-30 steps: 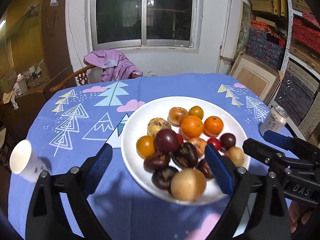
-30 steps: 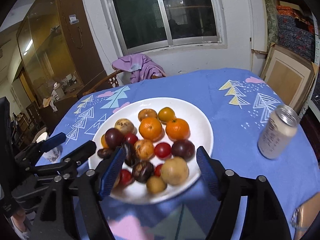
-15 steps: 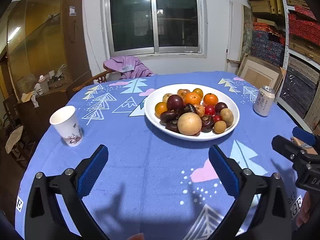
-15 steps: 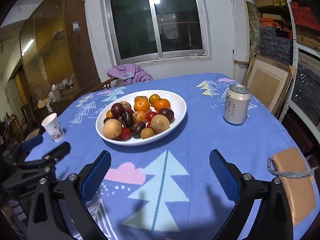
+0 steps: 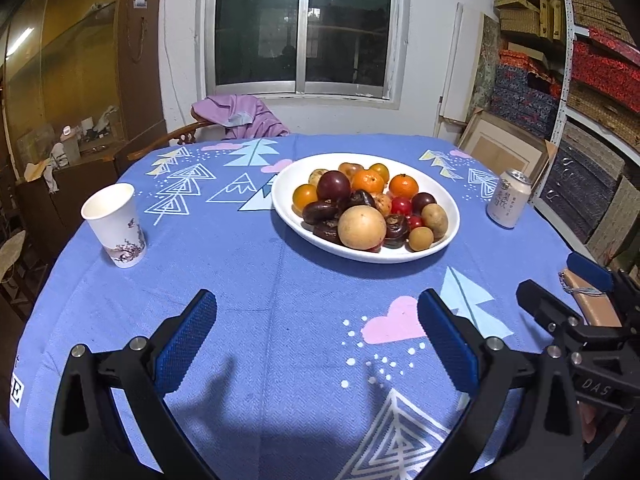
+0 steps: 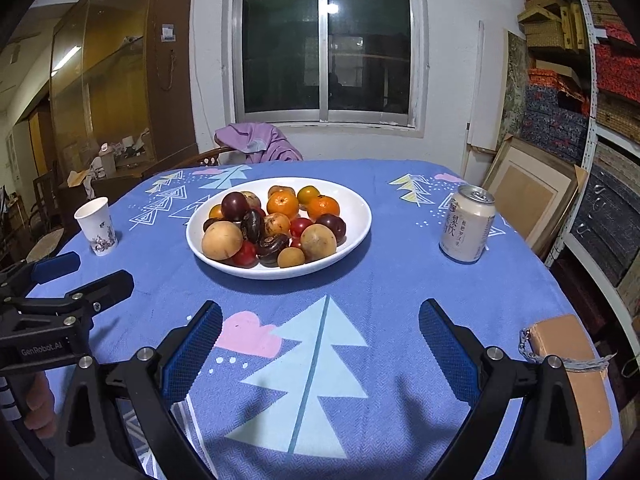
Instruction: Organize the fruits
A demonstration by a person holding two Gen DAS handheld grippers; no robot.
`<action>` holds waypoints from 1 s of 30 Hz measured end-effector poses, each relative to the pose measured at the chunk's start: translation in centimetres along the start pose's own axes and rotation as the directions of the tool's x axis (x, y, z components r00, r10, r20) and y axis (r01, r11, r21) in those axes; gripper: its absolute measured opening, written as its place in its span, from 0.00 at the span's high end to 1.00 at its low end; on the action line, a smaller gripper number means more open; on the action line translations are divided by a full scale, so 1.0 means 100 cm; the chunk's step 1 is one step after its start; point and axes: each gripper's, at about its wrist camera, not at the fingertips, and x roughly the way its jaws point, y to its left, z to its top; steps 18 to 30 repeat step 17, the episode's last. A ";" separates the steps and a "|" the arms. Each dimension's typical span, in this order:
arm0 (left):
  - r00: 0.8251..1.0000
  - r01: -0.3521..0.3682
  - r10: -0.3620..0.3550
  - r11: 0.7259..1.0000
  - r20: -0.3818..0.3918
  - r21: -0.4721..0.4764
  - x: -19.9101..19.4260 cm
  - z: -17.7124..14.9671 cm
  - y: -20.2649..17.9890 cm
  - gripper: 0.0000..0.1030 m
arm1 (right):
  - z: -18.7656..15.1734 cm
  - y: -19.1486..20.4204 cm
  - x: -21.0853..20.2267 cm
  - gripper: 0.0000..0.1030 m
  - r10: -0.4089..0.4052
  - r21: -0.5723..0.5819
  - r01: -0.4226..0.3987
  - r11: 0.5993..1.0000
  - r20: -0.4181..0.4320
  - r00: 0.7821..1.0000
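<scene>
Left claw [image 5: 316,344], lower centre of the left wrist view: black frame, blue ribbed pads, jaws wide apart, holding nothing, above the round bench under a blue cloth printed with trees and clouds [image 5: 280,280]. Judged a resting stance.

Right claw [image 6: 320,344], lower centre of the right wrist view: same build, jaws wide, empty. Its body also shows at the right edge of the left wrist view.

Tan rectangular pouch with a metal chain [image 6: 568,364], lower right, at the bench edge.

White paper cup with a floral print [image 5: 116,226], left of frame, upright, well apart from the plate.

Pale drink can with dark lettering [image 6: 466,224], right of frame, upright, near the plate but not touching.

Wide white ceramic plate [image 5: 448,200], centre of frame. Carries the mixed fruits [image 5: 360,208]: oranges, dark purple rounds, red cherry-size ones, tan globes. All are heaped inside the rim, so the organizing looks finished.

Purple garment over a wooden chair [image 6: 256,142], beyond the bench, below the window.

Change from a second ago: both claws stood over the plate, jaws framing the fruit; both have pulled back towards the near bench edge. Plate contents appear unaltered.
</scene>
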 end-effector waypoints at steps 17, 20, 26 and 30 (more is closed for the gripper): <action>0.998 -0.053 0.052 0.998 0.026 0.046 -0.002 -0.004 -0.009 0.04 | 0.000 0.003 -0.004 0.03 -0.003 -0.010 0.003 1.000 0.013 1.000; 0.998 -0.053 0.052 0.998 0.026 0.046 -0.002 -0.004 -0.009 0.04 | 0.000 0.003 -0.004 0.03 -0.003 -0.010 0.003 1.000 0.013 1.000; 0.998 -0.053 0.052 0.998 0.026 0.046 -0.002 -0.004 -0.009 0.04 | 0.000 0.003 -0.004 0.03 -0.003 -0.010 0.003 1.000 0.013 1.000; 0.998 -0.053 0.052 0.998 0.026 0.046 -0.002 -0.004 -0.009 0.04 | 0.000 0.003 -0.004 0.03 -0.003 -0.010 0.003 1.000 0.013 1.000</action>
